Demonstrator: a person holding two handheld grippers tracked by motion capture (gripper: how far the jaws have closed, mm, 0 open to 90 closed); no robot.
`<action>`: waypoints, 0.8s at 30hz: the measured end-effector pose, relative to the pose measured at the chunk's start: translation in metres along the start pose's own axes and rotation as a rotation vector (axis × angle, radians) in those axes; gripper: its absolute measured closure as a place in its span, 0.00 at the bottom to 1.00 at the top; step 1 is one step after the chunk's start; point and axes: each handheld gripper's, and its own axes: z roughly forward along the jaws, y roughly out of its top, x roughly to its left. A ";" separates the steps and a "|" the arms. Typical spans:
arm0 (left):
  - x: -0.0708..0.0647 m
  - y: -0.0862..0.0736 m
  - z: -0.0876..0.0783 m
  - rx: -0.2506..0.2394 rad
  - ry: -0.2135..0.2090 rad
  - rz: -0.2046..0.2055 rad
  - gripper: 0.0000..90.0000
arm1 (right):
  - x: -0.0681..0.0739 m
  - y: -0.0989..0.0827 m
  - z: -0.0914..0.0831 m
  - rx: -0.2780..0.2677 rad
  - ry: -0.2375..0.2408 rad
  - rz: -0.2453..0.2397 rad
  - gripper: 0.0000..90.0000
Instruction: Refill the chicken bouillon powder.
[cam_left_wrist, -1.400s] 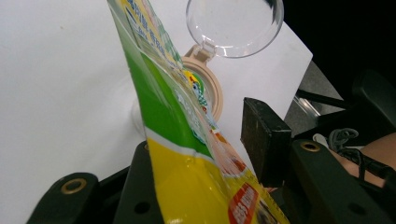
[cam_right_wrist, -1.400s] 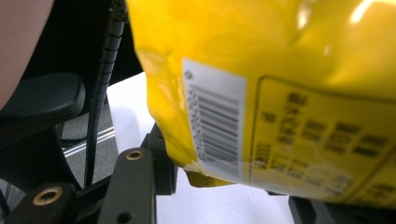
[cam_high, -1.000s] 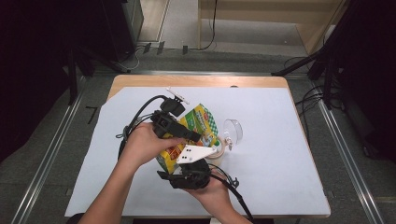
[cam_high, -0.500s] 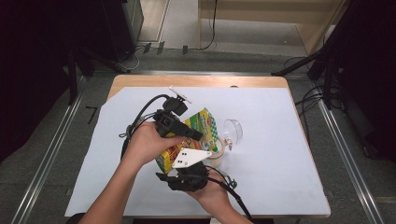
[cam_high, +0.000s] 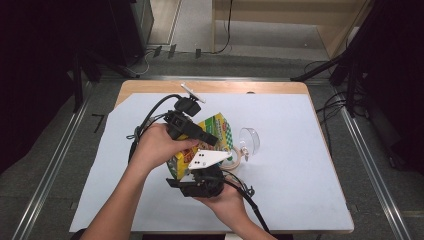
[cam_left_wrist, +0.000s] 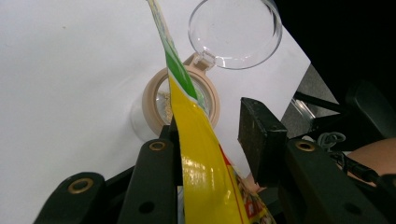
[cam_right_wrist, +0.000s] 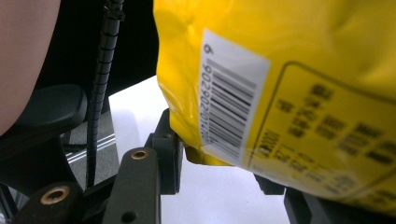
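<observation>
High view overhead, forward-down; both gripper views close on the shared yellow bag (cam_high: 207, 137).

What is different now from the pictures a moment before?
The left gripper has just been opening its jaws, with the yellow and green snack bag between them. The bag stays tilted over the clear jar with the beige rim. The right gripper keeps holding the bag's bottom.

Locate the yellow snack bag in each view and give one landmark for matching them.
High view: yellow snack bag at centre, between both hands.
Left gripper view: it runs from bottom centre up to the top edge, between the jaws.
Right gripper view: upper right, barcode facing the camera.
Shared landmark: the white table cover.
</observation>
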 end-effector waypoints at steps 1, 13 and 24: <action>0.000 0.000 -0.001 -0.007 -0.002 -0.003 0.73 | -0.002 0.000 0.001 0.000 0.001 0.000 0.67; 0.000 -0.001 0.007 -0.004 0.039 0.008 0.87 | 0.000 -0.007 0.004 0.026 -0.005 -0.014 0.60; -0.006 -0.001 0.006 -0.025 0.025 0.016 0.87 | 0.003 -0.009 0.005 0.021 -0.055 -0.039 0.71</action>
